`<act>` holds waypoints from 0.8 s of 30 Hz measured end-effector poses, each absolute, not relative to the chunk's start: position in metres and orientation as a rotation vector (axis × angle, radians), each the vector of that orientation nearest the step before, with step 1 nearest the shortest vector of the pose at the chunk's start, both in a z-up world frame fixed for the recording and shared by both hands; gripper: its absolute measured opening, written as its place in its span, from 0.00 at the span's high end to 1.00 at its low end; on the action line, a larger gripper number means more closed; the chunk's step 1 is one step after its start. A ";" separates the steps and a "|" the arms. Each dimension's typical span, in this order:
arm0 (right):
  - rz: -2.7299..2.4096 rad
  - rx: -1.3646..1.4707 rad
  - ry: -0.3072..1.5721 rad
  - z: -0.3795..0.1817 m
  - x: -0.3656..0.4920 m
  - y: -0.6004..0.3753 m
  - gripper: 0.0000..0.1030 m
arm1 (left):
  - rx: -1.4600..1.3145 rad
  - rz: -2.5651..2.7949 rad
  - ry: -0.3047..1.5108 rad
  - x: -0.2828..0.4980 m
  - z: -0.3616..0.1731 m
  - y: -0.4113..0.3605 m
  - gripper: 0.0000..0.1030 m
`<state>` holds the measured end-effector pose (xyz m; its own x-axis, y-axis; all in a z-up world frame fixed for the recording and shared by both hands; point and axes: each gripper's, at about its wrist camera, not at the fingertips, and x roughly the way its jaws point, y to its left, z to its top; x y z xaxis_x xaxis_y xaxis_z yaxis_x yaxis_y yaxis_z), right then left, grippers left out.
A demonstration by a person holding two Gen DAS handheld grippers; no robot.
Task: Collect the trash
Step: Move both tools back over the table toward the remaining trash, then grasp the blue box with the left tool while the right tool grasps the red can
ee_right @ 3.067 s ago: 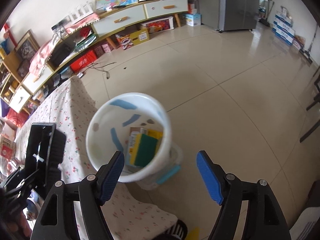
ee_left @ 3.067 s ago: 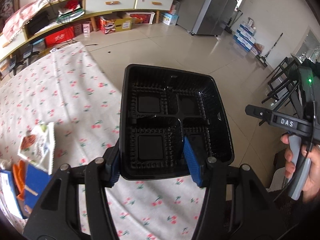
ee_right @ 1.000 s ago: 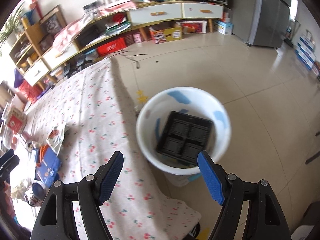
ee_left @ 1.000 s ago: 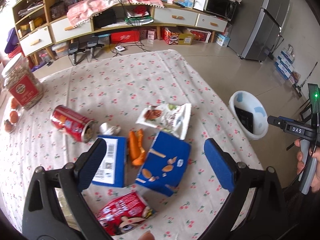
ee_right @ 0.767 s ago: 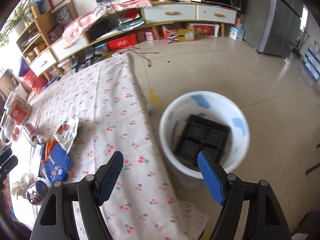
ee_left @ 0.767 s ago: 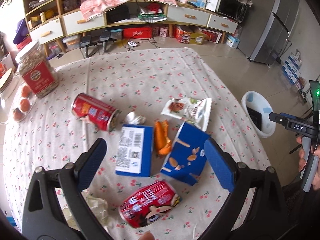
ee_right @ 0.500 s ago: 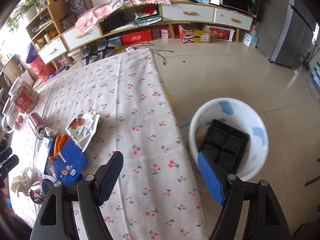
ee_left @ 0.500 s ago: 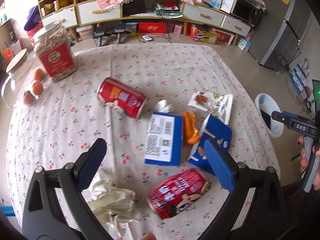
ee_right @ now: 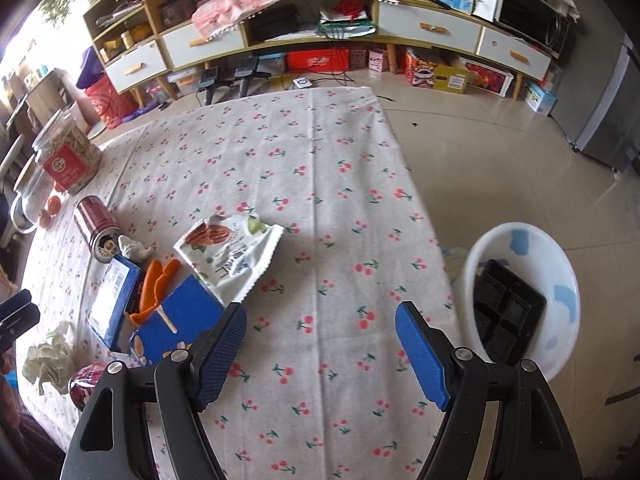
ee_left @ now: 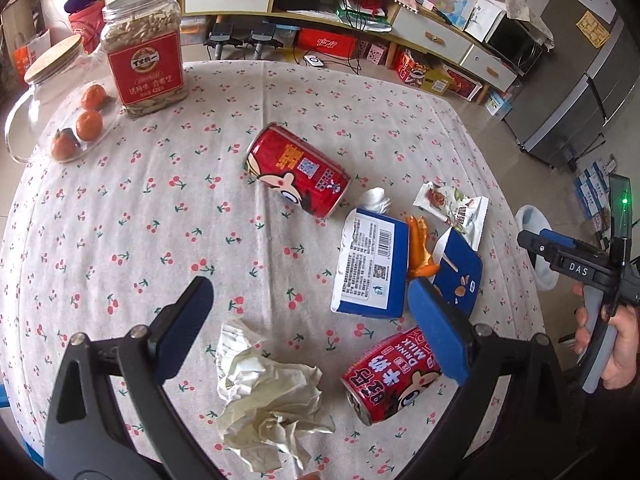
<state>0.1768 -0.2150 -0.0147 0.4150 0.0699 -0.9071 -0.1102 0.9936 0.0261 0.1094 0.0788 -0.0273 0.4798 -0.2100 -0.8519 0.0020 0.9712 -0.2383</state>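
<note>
Both my grippers have swung away from the white bin (ee_right: 524, 296), where the black tray (ee_right: 505, 312) now lies, back over the cherry tablecloth (ee_left: 160, 200). My left gripper (ee_left: 312, 332) and right gripper (ee_right: 320, 352) are wide and empty. Crumpled paper (ee_left: 268, 396) lies below my left gripper. Beside it, the red can (ee_left: 390, 376) could roll off if I bump it.

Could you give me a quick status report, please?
Left gripper and right gripper open, empty. Black tray in bin. Cans, boxes, paper left on table. Nothing blocking.
</note>
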 end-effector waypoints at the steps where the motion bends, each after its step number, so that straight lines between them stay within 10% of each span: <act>1: 0.117 -0.043 1.141 -0.016 0.178 -0.211 0.24 | -0.222 -0.134 1.068 0.110 -0.029 0.080 0.05; 24: 0.154 -0.020 1.183 -0.027 0.188 -0.190 0.24 | -0.146 -0.297 1.229 0.146 -0.090 0.019 0.39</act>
